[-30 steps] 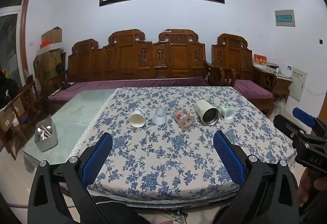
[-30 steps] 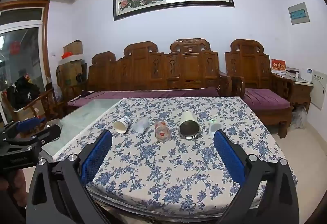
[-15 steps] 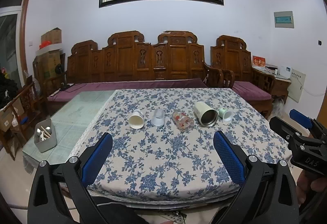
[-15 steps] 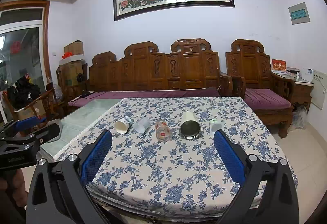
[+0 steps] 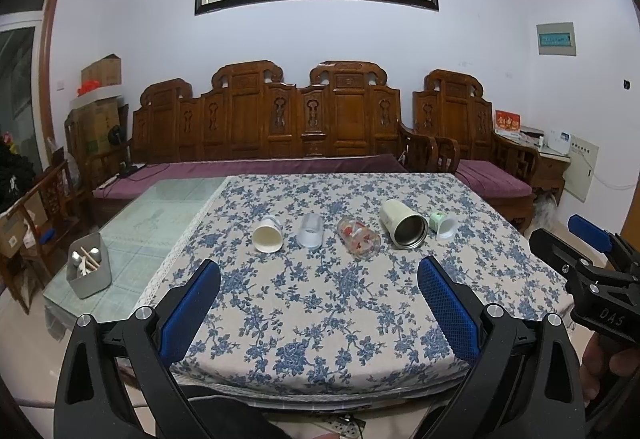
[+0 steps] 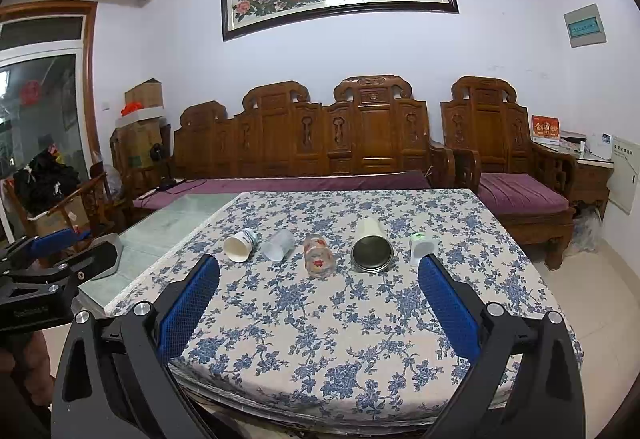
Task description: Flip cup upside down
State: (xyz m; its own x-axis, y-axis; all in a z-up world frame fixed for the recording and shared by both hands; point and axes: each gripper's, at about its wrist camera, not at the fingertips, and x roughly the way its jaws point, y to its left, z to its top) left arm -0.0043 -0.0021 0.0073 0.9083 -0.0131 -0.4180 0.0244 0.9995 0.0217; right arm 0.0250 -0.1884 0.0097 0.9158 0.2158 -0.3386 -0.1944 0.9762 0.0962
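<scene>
Cups on their sides, none gripped yet

Jaws of the left gripper [image 5: 319,289] and right gripper [image 6: 319,287] are spread wide, nothing held. Well ahead, five cups lie in a row on the tablecloth [image 5: 320,319]. The paper cup [image 5: 267,235] is judged light and crushable; the glass [image 5: 358,243] slippery, best taken mid-body

Right tongs [image 6: 319,283] wide open, over table [image 6: 320,339] edge; 5 cups [image 6: 319,254] lying in row, well ahead.
</scene>
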